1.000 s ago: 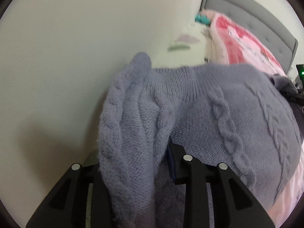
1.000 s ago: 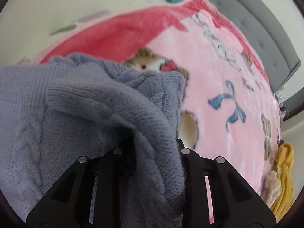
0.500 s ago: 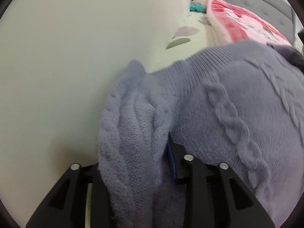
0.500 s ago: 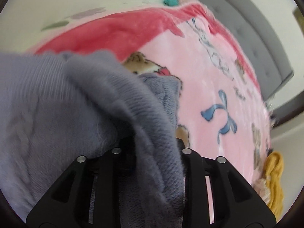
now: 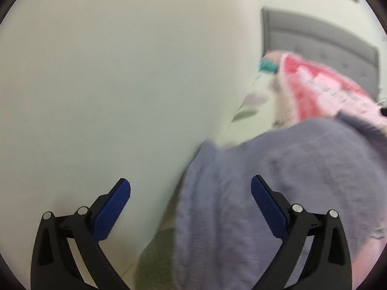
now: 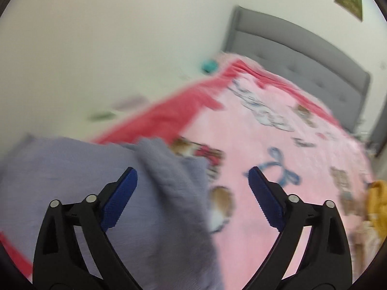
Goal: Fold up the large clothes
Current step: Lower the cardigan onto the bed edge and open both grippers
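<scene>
Step in hand: a fold looks just laid down; you hold nothing in either gripper, so I read this as the gap between one fold and the next grab.

Left gripper [image 5: 190, 188]: spread wide, blue pads bare. One finger sits against the pale wall [image 5: 121, 72], the other over the knit.

Right gripper [image 6: 193, 176]: also wide, nothing between the pads. A ridge of knit runs up between the fingers but is not pinched.

Sweater [image 5: 278, 181]: grey-lavender knit, lying on the bed at the wall-side edge, partly on the pink blanket [image 6: 278, 145]. In the right wrist view the sweater [image 6: 72, 174] fills the lower left, with a thicker folded strip along its right edge.

Fold quality: both views are smeared by motion, so you cannot tell whether the layers sit square; probably a doubled-over body, not a finished packet.

Surroundings: grey headboard [image 6: 290, 48] at the far end, yellow garment [image 6: 377, 207] at the bed's right edge, small teal thing [image 6: 210, 65] by the wall.

Next move calls for: steady both wrists first, then find two free edges or corners on the same side of the sweater. Bring each gripper down over one, close on all layers together, lift evenly and carry across.

Watch: soft bulky knit will sag and slip if you catch only the top layer.
</scene>
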